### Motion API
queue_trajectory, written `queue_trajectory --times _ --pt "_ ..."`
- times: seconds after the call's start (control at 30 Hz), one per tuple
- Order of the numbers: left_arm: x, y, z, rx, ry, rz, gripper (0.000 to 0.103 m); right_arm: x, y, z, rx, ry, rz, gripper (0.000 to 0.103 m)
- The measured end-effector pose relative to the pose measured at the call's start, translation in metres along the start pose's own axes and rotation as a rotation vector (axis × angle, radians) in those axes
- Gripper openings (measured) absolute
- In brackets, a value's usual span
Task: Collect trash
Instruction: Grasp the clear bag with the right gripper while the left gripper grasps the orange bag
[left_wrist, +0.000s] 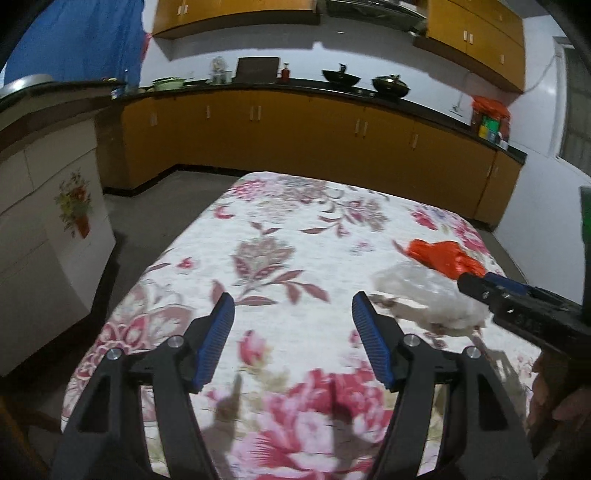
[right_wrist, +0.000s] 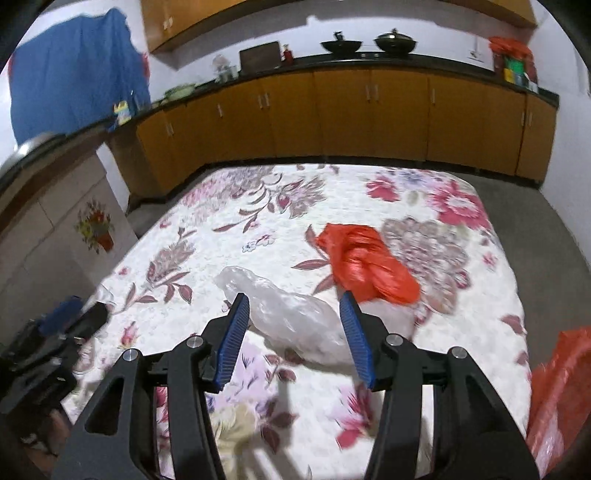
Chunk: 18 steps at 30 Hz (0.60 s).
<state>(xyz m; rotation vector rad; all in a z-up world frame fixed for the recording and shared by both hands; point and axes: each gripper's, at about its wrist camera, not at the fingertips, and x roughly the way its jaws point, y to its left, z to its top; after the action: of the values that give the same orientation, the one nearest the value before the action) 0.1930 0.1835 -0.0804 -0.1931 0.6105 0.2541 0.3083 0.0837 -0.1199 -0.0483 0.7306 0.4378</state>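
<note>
Kitchen cabinets (left_wrist: 295, 140) back a floral-clothed worktop (left_wrist: 295, 236). Left tongs (left_wrist: 293, 314) stand released over bare cloth; right tongs (right_wrist: 293, 314) stand released, framing a clear plastic bag (right_wrist: 295, 317) beside an orange plastic bag (right_wrist: 365, 262). Only the right view shows orange plastic (right_wrist: 561, 391) off the worktop's right edge.

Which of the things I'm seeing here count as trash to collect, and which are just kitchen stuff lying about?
Likely trash, on the floral tablecloth:
- crumpled clear plastic bag, in front of the open right gripper
- crumpled red plastic bag, touching it

Just lying about, on the far counter:
- two black woks
- green bowl
- red bottle
</note>
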Motion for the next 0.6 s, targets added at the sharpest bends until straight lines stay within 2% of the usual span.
queue_trajectory --times 0.23,0.27,0.3,0.33,0.4,0.6 --pt "0.008 0.015 -0.001 -0.029 0.018 0.000 0.066 0.038 0.005 -0.015 -0.125 0.107 -0.109 0.056" --pt "0.008 0.014 -0.002 -0.030 0.019 -0.003 0.066 0.039 0.005 -0.017 -0.132 0.109 -0.116 0.054" --pt "0.010 0.013 -0.002 -0.029 0.021 -0.006 0.066 0.038 0.004 -0.018 -0.135 0.105 -0.131 0.043" --pt "0.011 0.012 -0.001 -0.027 0.023 -0.009 0.066 0.037 0.002 -0.017 -0.130 0.104 -0.134 0.039" --pt "0.013 0.006 0.000 -0.017 0.021 -0.018 0.066 0.027 -0.007 -0.016 -0.075 0.097 -0.094 0.029" --pt "0.023 -0.016 0.007 -0.001 0.033 -0.066 0.067 -0.021 -0.020 -0.031 -0.018 0.039 -0.023 0.026"
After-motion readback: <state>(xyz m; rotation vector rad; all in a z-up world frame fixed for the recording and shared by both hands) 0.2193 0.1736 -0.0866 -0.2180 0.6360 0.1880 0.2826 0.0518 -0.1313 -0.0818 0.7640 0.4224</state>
